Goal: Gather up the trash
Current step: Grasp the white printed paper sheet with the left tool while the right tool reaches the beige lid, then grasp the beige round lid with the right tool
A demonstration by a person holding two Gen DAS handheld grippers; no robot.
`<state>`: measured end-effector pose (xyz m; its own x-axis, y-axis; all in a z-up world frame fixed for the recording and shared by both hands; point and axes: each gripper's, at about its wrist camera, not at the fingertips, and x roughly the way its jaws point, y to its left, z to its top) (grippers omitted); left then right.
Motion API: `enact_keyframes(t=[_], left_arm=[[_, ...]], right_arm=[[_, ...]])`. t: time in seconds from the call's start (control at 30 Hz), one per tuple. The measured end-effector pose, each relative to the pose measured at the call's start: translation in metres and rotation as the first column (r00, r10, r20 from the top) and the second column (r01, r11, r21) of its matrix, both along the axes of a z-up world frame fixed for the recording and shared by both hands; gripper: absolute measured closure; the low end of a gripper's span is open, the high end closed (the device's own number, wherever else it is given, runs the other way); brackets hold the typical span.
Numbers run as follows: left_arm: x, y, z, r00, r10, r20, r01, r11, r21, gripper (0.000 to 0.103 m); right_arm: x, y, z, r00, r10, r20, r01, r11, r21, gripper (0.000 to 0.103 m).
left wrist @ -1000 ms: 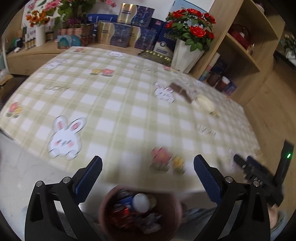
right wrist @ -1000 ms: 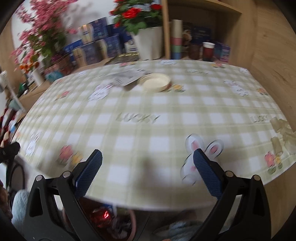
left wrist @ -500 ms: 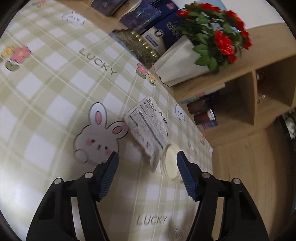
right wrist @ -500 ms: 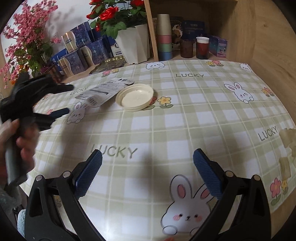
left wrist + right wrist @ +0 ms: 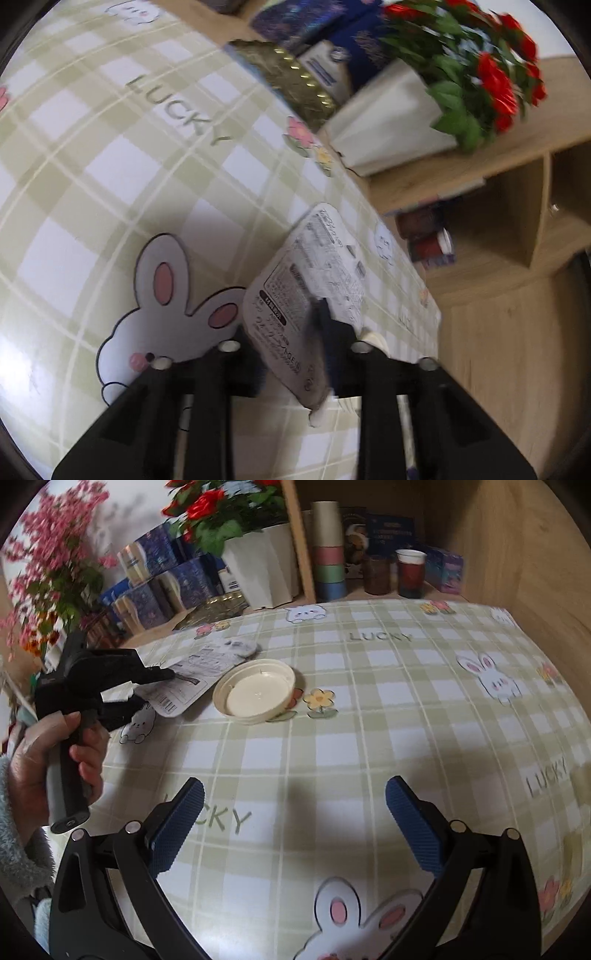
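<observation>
A white printed wrapper (image 5: 314, 266) lies on the green checked tablecloth (image 5: 110, 177) beside a round cream lid (image 5: 258, 690). My left gripper (image 5: 291, 339) has its jaws closing on the wrapper's near end, one finger above it and one below, and the edge is bent up between them. From the right wrist view, the left gripper (image 5: 157, 686) pinches the wrapper (image 5: 199, 668), with a hand (image 5: 55, 746) on its handle. My right gripper (image 5: 295, 819) is open over the cloth, short of the lid, with nothing between its fingers.
A white vase of red roses (image 5: 258, 568) stands at the table's far edge, next to blue boxes (image 5: 162, 579) and a gold tray (image 5: 295, 81). Wooden shelves behind hold stacked cups (image 5: 328, 550) and jars (image 5: 410, 572). Pink flowers (image 5: 55, 554) are at the far left.
The left gripper swung from above a trash-filled bin at the table's edge to the wrapper, and its jaws closed on it. The right gripper moved forward over the table.
</observation>
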<state>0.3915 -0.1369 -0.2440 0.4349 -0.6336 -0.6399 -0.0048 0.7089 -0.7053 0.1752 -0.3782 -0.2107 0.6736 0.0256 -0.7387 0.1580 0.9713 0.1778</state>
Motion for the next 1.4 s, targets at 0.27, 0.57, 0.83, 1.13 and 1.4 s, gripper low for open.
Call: enact_keyframes(t=[0.27, 0.57, 0.83, 1.13, 1.4], left_arm=[[-0.042, 0.023, 0.063, 0.967, -0.097, 0.237, 0.065, 0.988, 0.141, 0.096], [-0.117, 0.108, 0.101, 0.959, -0.033, 0.282, -0.015, 0.986, 0.167, 0.096], [-0.168, 0.159, 0.114, 0.952, 0.037, 0.303, -0.100, 0.976, 0.195, 0.096], [-0.206, 0.166, 0.121, 0.950, -0.076, 0.302, 0.010, 0.977, 0.215, 0.096], [-0.243, 0.162, 0.126, 0.941, -0.162, 0.296, 0.096, 0.969, 0.227, 0.096]], right_arm=[[0.064, 0.014, -0.021, 0.993, 0.082, -0.080, -0.089, 0.992, -0.090, 0.006], [0.124, 0.027, -0.045, 0.982, 0.060, -0.179, -0.079, 0.992, -0.102, 0.005], [0.161, 0.029, -0.047, 0.987, 0.031, -0.158, -0.050, 0.992, -0.117, 0.005], [0.115, 0.045, -0.028, 0.995, 0.067, -0.071, -0.069, 0.997, -0.029, 0.017], [0.019, 0.061, 0.011, 0.997, 0.052, 0.063, -0.058, 0.994, 0.092, 0.017]])
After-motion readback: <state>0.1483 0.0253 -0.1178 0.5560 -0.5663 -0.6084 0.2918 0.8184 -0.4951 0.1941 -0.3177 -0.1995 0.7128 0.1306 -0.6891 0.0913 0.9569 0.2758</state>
